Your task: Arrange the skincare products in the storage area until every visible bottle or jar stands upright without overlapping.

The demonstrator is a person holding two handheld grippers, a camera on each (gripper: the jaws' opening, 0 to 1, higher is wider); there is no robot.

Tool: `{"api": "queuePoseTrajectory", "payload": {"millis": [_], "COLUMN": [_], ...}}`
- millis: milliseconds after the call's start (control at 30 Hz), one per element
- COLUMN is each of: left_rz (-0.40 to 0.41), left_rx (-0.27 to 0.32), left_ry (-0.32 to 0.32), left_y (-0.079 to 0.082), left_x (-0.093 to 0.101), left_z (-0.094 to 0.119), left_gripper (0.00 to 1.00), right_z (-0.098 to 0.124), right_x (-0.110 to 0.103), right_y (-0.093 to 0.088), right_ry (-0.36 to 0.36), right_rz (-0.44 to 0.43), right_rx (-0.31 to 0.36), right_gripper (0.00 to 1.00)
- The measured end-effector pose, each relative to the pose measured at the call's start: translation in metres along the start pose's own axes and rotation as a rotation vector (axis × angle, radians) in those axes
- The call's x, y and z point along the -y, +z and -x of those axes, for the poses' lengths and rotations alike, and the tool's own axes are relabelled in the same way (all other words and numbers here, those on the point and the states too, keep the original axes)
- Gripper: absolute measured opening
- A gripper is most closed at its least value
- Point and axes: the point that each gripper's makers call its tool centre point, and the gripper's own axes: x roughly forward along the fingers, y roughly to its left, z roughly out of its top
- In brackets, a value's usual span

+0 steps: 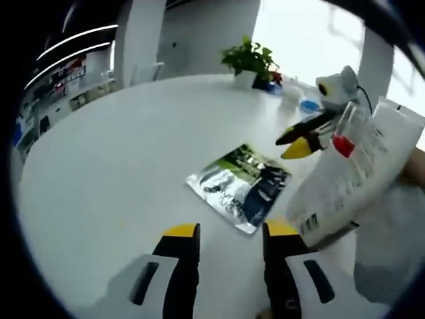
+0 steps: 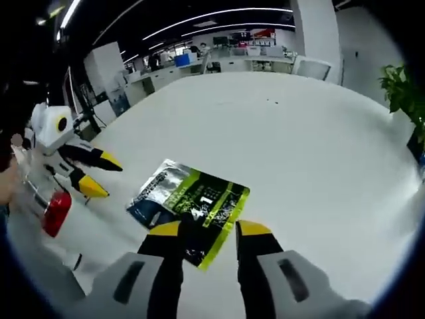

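The flat sachet [image 2: 189,206] lies mid-table, just ahead of the right gripper [image 2: 209,232], nearer it. Both the right and the left gripper [image 1: 232,234] are parted and hold nothing.

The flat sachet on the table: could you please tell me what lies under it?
The sachet lies flat on the white table. Bare tabletop surrounds it; whatever sits beneath is covered.

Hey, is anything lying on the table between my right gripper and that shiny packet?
Nothing visible. In the right gripper view the right gripper points at the foil packet with its jaws apart, the packet's near edge between the tips. The left gripper hangs off to the side.
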Motion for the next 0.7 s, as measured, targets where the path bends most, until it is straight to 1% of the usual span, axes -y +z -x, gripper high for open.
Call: {"api": "queuePoseTrajectory", "payload": {"millis": [67,167,200,233,333,400,500,600,700], "left_rz": [0.041,0.082,0.106,0.114,0.138,0.148,0.172,0.184,0.193], "left_rx": [0.002,0.007,-0.001,-0.005,-0.022,-0.022,-0.015,-0.01,-0.013], "left_ry": [-0.008,-0.016,-0.018,-0.021,-0.013,-0.008,-0.017,-0.016,-0.017], "left_y": [0.001,0.001,0.0,-0.002,-0.006,-0.007,-0.006,-0.004,-0.005], "left_x": [0.001,0.003,0.003,0.004,0.003,0.002,0.004,0.004,0.002], "left_z": [-0.005,-0.01,-0.012,-0.014,-0.02,-0.023,-0.025,-0.028,-0.029], "left_gripper": [0.33,0.25,0.24,0.24,0.26,0.27,0.27,0.26,0.26], "right_z": [-0.001,-0.003,-0.003,-0.003,-0.005,-0.007,-0.008,-0.009,-0.011], "right_x": [0.001,0.002,0.004,0.005,0.004,0.001,0.001,-0.002,-0.004], "right_y": [-0.002,-0.008,-0.009,-0.01,-0.012,-0.014,-0.017,-0.016,-0.019], "right_ry": [0.003,0.006,0.001,-0.001,0.015,0.034,0.022,0.031,0.031], "right_rz": [-0.025,-0.048,-0.052,-0.061,-0.099,-0.122,-0.108,-0.111,-0.099], "right_rx": [-0.005,-0.021,-0.023,-0.026,-0.019,-0.025,-0.041,-0.04,-0.053], "right_gripper": [0.32,0.33,0.34,0.34,0.35,0.36,0.36,0.36,0.38]}}
